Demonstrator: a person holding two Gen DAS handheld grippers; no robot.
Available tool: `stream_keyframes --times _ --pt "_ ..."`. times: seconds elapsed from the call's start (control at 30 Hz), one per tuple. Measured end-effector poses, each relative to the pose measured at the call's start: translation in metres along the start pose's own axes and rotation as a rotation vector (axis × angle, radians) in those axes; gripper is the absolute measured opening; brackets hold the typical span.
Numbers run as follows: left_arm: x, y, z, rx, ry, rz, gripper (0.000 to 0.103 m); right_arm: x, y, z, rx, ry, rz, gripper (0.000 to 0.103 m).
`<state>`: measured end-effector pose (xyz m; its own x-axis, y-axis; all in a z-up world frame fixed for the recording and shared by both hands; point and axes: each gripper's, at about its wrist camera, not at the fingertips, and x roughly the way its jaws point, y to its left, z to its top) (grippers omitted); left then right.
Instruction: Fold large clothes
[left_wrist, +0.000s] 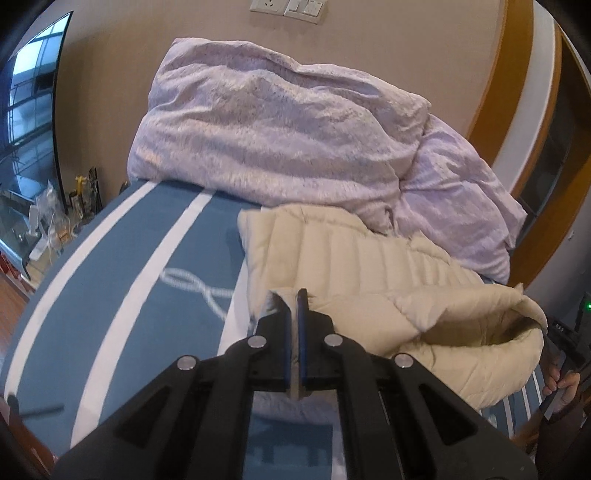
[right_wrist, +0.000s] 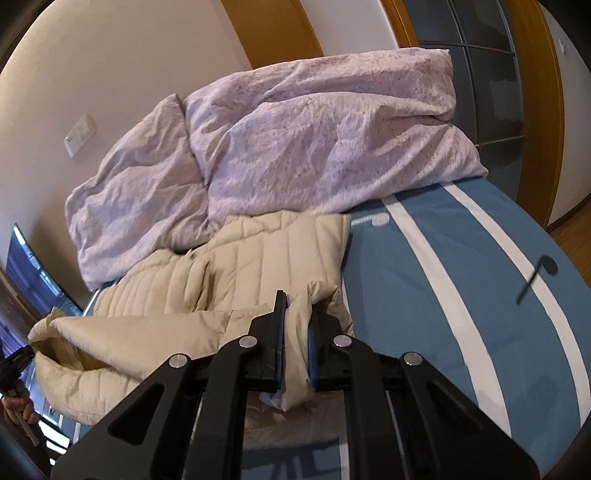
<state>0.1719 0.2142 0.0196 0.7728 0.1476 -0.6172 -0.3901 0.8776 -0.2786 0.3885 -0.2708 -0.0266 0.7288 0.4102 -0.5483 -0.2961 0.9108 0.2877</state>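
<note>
A cream quilted puffer jacket lies on the blue bed, its near part lifted off the cover. My left gripper is shut on a thin edge of the jacket, which hangs stretched to the right toward the other hand. In the right wrist view the same jacket spreads ahead and to the left. My right gripper is shut on a thick padded fold of it, which fills the gap between the pads. The lifted hem sags between the two grippers.
A blue bed cover with white stripes takes up the bed. Lilac pillows and duvet are piled at the head against the wall. A window and floor clutter lie left; a wooden door frame stands right.
</note>
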Motion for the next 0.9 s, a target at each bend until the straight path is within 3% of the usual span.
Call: stream_keyframes --times 0.33,0.6,0.7,0.8,0.83,0.9 --pt "0.082 -0.003 0.062 -0.01 0.009 0.059 0.003 0.097 0.004 0.043 0.029 0.005 -0.06 0.01" --pt "0.158 0.02 0.077 -0.104 0.071 0.076 0.003 0.166 -0.001 0.054 0.056 0.043 -0.083 0.01" --pt "0.185 0.026 0.079 -0.142 0.089 0.078 0.003 0.181 -0.007 0.058 0.101 0.059 -0.057 0.015" --pt "0.203 0.027 0.084 -0.171 0.097 0.084 0.007 0.19 -0.022 0.062 0.203 0.08 0.002 0.031" --pt "0.207 0.027 0.085 -0.189 0.098 0.078 0.007 0.19 -0.025 0.063 0.232 0.082 0.018 0.041" --pt "0.208 0.029 0.089 -0.219 0.106 0.061 0.021 0.181 -0.031 0.065 0.286 0.063 0.043 0.06"
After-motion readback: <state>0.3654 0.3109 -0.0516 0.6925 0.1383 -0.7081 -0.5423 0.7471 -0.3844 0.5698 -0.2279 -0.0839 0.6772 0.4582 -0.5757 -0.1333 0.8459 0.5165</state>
